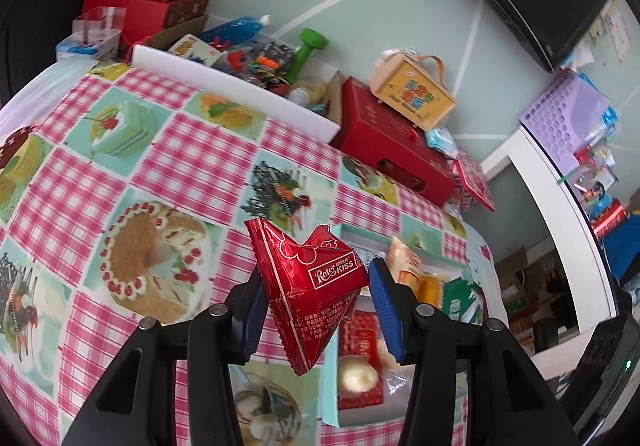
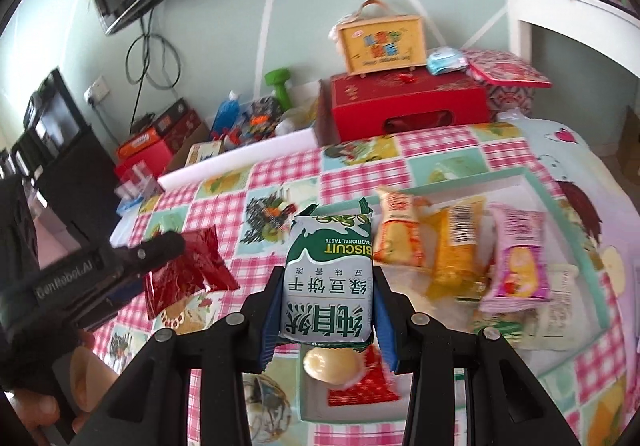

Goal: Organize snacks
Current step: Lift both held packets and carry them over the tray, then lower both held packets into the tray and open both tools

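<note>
My left gripper point(image 1: 316, 294) is shut on a red foil "Kiss" snack packet point(image 1: 308, 286) and holds it above the checked tablecloth, left of a white tray with a teal rim point(image 1: 330, 386). The left gripper and its red packet point(image 2: 180, 270) also show in the right wrist view, at the left. My right gripper point(image 2: 328, 310) is shut on a green and white biscuit packet point(image 2: 330, 278), held above the tray's point(image 2: 576, 230) near left end. In the tray lie orange packets point(image 2: 400, 234), a yellow packet point(image 2: 456, 246), a pink packet point(image 2: 518, 258), a red packet point(image 2: 360, 386) and a round pale sweet point(image 2: 330, 364).
A red gift box point(image 2: 408, 106) with a yellow carry case point(image 2: 380, 42) on top stands at the table's far edge. A cardboard box of toys with a green dumbbell point(image 2: 278, 86) and a white foam strip point(image 2: 240, 162) lie behind the table. White shelving point(image 2: 560, 14) stands at the right.
</note>
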The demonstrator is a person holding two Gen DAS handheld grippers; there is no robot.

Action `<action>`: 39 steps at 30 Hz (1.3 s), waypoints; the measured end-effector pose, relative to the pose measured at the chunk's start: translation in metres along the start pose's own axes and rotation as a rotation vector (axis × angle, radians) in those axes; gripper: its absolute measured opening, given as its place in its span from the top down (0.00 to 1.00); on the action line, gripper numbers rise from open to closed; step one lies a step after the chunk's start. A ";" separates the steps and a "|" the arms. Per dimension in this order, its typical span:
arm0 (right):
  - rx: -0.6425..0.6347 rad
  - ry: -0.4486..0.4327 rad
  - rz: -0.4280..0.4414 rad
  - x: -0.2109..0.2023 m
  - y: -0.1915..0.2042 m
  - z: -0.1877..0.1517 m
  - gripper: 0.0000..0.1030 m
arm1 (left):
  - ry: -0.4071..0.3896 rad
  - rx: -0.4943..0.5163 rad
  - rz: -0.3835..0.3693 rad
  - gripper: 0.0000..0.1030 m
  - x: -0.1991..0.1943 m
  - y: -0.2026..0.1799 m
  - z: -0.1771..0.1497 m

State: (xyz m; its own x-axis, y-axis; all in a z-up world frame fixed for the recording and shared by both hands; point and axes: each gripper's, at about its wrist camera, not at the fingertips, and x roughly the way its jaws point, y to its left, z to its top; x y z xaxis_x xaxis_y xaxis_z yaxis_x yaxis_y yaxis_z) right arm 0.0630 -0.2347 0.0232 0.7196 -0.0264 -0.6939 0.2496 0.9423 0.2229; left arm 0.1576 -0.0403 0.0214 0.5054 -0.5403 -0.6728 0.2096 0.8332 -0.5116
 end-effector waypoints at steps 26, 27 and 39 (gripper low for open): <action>0.161 0.106 -0.135 0.028 -0.084 -0.003 0.58 | 0.042 0.137 0.028 0.51 0.061 -0.043 -0.021; 0.162 0.106 -0.135 0.028 -0.084 -0.003 0.59 | 0.044 0.134 0.033 0.51 0.062 -0.042 -0.022; 0.169 0.123 -0.139 0.030 -0.087 -0.003 0.58 | 0.113 0.146 -0.021 0.59 0.075 -0.055 -0.032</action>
State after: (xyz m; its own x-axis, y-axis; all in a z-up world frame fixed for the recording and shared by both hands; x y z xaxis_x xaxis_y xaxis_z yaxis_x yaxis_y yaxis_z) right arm 0.0612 -0.3161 -0.0191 0.5894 -0.1012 -0.8015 0.4525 0.8632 0.2238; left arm 0.1568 -0.1307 -0.0176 0.4038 -0.5604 -0.7232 0.3422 0.8256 -0.4486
